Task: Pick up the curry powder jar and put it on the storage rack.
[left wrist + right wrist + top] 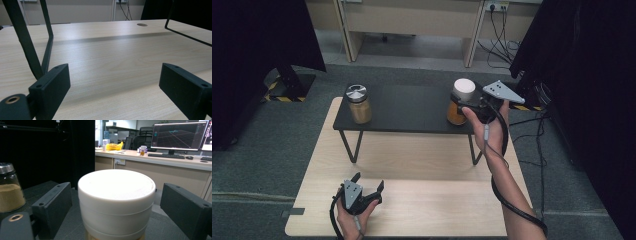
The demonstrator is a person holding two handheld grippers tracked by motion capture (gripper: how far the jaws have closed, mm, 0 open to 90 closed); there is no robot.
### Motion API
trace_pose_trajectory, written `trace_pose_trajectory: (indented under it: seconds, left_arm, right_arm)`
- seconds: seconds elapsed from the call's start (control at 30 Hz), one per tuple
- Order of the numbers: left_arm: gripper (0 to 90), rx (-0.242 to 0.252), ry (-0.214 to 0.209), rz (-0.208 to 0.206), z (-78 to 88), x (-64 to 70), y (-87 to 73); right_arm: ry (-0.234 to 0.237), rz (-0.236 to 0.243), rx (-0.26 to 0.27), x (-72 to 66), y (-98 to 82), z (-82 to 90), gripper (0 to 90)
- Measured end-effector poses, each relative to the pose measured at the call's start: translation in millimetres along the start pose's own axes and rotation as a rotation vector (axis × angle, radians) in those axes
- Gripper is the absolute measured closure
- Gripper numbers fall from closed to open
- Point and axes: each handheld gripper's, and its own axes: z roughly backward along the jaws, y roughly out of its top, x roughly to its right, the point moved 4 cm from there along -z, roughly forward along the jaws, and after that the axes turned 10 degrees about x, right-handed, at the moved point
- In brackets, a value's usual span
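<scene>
A jar with a white lid (460,102) and orange-brown contents stands at the right end of a low black shelf (407,107). My right gripper (458,110) reaches it from the right, and its jaws stand on either side of the white lid (116,202). In the right gripper view a gap shows between each pad and the lid, so the right gripper (117,207) is open. My left gripper (369,182) rests low over the wooden table (422,205) near its front edge, open (113,85) with nothing between its fingers.
A second jar (358,104) with a metal shaker lid and tan powder stands at the shelf's left end (10,187). The shelf's thin black wire legs (47,40) rise just ahead of the left gripper. Black curtains hang at both sides, and desks stand behind.
</scene>
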Motion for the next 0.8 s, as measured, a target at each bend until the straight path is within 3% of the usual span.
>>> trace_pose_trajectory:
  seconds: [0.37, 0.8]
  left_arm:
    - [9.2, 0.001, 0.001, 0.000, 0.1, 0.0, -0.1]
    - [9.2, 0.005, 0.001, 0.006, 0.5, -0.6, -0.6]
  right_arm:
    - [0.002, 0.000, 0.007, -1.6, 2.8, 13.2, 10.7]
    - [0.012, 0.014, 0.030, -8.3, 0.4, 45.6, 10.8]
